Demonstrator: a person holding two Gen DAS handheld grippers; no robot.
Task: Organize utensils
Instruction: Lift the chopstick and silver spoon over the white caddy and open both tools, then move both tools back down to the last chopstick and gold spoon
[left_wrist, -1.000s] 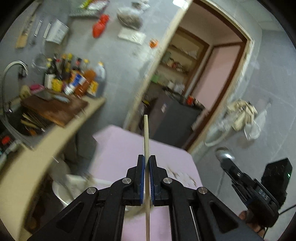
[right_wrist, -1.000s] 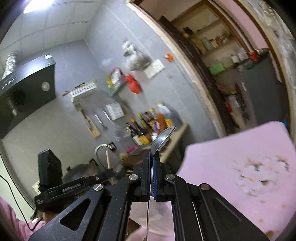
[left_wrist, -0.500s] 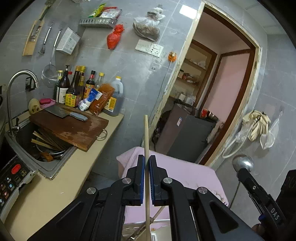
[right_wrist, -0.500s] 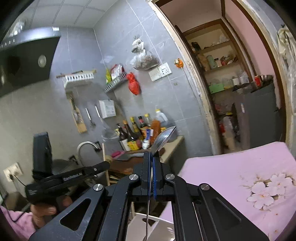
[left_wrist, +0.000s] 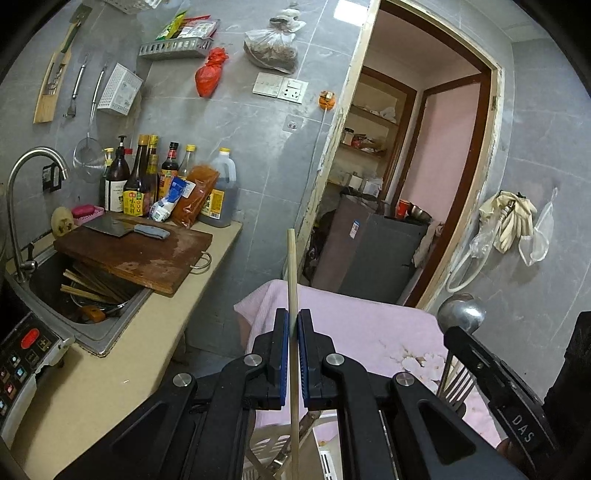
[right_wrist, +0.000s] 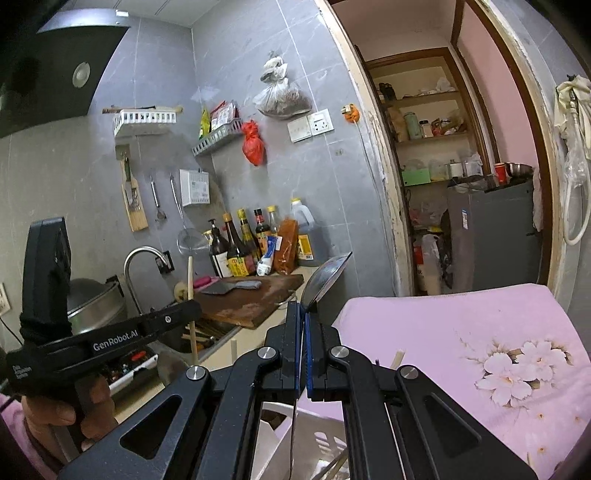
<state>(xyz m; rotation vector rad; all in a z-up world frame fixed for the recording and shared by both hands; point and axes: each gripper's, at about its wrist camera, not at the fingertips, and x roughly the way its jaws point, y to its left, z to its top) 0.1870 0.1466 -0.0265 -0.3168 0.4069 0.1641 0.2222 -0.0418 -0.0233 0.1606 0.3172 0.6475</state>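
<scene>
My left gripper (left_wrist: 291, 325) is shut on a long wooden chopstick (left_wrist: 291, 266), which stands upright between the blue pads. My right gripper (right_wrist: 303, 314) is shut on the thin handle of a metal spoon (right_wrist: 327, 275), whose bowl sticks up past the fingertips. In the left wrist view the spoon (left_wrist: 461, 314) shows at the right, above the tines of a fork (left_wrist: 456, 387). A white plastic basket (right_wrist: 317, 432) lies just below both grippers on the pink flowered cloth (right_wrist: 461, 321). In the right wrist view a hand (right_wrist: 55, 410) holds the left gripper (right_wrist: 192, 308) with its chopstick (right_wrist: 190, 280).
At the left a beige counter (left_wrist: 92, 387) carries a brown cutting board (left_wrist: 136, 254) with a cleaver (left_wrist: 110, 226), several sauce bottles (left_wrist: 136, 184) and a sink (left_wrist: 92, 334) holding chopsticks. Behind the cloth are a doorway and a grey fridge (left_wrist: 376, 254).
Both grippers swung and levelled out, sinking towards the white basket. The chopstick and the spoon stayed in their grips. The right gripper moved nearer the left one.
</scene>
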